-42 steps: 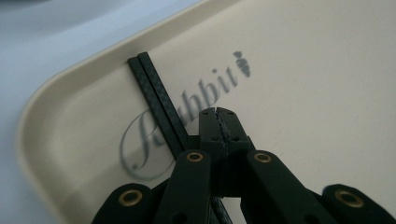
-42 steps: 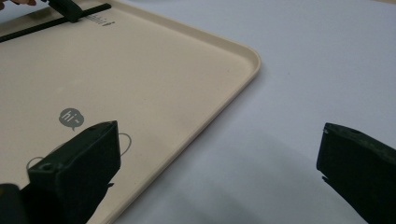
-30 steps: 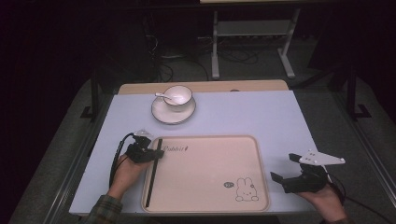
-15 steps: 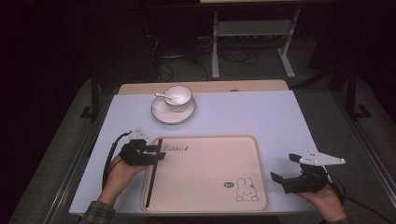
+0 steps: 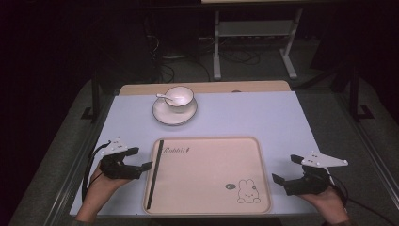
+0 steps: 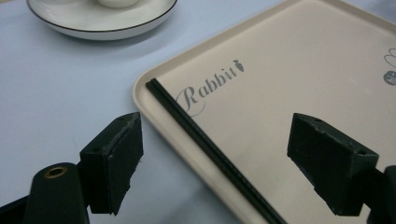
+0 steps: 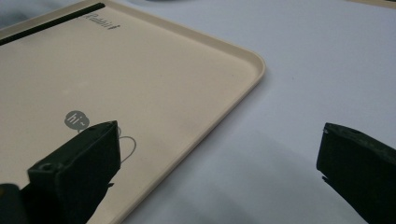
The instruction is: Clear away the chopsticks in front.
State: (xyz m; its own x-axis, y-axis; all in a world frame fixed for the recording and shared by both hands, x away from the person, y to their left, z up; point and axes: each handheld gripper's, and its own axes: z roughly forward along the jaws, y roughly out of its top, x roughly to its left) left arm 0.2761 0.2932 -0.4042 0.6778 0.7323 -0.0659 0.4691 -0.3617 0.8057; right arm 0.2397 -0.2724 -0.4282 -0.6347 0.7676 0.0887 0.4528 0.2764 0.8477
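Chopsticks (image 5: pixel 154 173), or so the thin black bar looks, lie along the tray's (image 5: pixel 207 210) left edge. My left gripper (image 5: pixel 136 159), jaws apart, should straddle them squarely; my right gripper (image 5: pixel 285 170) waits with jaws apart too.

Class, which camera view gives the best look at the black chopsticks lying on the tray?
The left gripper view: the chopsticks run close and sharp along the tray edge. The high view shows their whole length, but small. The right gripper view catches one end, far off.
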